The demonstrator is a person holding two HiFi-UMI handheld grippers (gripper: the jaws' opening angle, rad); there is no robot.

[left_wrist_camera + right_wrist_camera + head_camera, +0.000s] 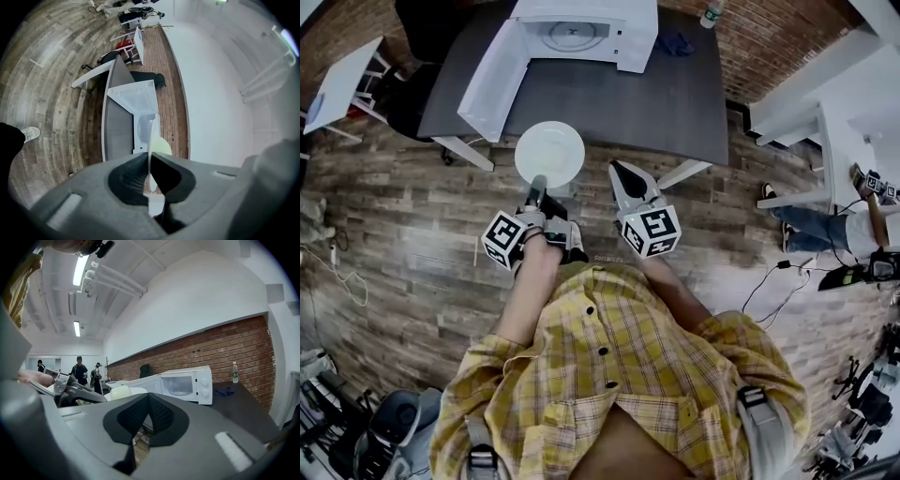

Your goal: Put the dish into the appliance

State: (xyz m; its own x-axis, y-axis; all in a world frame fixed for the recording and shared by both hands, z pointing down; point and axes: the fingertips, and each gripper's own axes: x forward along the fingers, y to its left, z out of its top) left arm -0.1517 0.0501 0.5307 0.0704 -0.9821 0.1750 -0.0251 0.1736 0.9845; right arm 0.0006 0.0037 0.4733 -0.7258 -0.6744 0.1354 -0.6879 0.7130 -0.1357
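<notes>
Plate: a white plate [549,153] is in the air at the near edge of the table [666,103], short of the microwave [581,33] and not inside it. It lies flat in the head view.
Left gripper: the left gripper [536,184] is clamped on the plate's near rim. In its own view the plate [150,140] shows edge-on as a thin pale line, with both jaws of the gripper [148,171] pressed against it.
Right gripper: the right gripper [623,178] is just right of the plate and apart from it. Its jaws [148,397] are together with nothing between them.
Microwave: it is white and stands at the far side of the table. Its door [492,80] is swung wide to the left, and the cavity [180,385] shows a glass turntable.
Table: it has a dark grey top. A bottle [235,372] and a blue cloth [224,391] lie to the right of the microwave.
Floor: wood planks [403,216].
Background: a brick wall runs behind the table, and two people [79,370] stand far off in the right gripper view.
Person: wears a yellow plaid shirt [609,375], with both arms stretched forward.
</notes>
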